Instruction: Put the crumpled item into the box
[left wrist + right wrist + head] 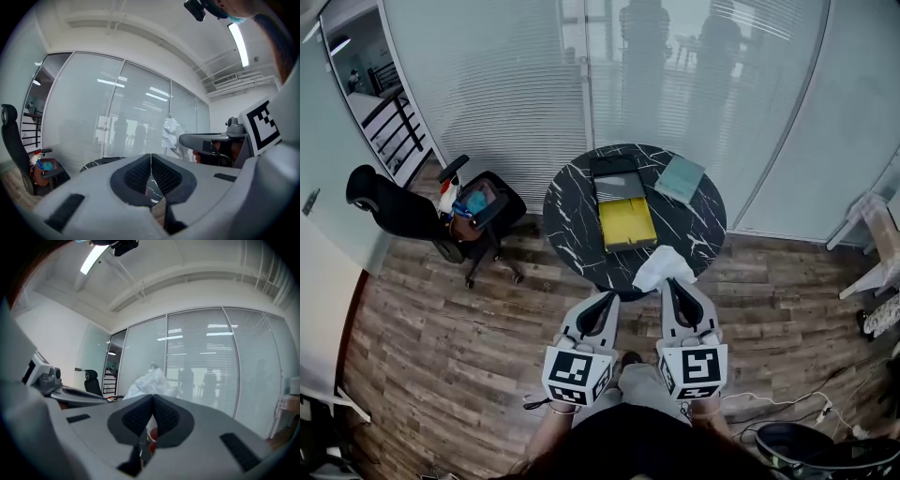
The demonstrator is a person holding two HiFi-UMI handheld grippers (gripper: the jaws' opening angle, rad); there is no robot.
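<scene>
A white crumpled item (660, 267) sticks out from the tip of my right gripper (674, 284), which is shut on it above the near edge of the round black marble table (572, 220). In the right gripper view the crumpled item (149, 380) bulges above the closed jaws of the right gripper (153, 398). An open yellow box (626, 223) lies on the table just beyond, its grey lid (619, 186) behind it. My left gripper (607, 299) is shut and empty, beside the right one. The left gripper view shows its own tips (150, 157) closed, with the crumpled item (170, 133) to the right.
A teal flat pad (680, 177) lies on the table's far right. A black office chair (431, 217) with things on its seat stands to the left on the wooden floor. Glass walls with blinds stand behind. Cables (778, 405) run at lower right.
</scene>
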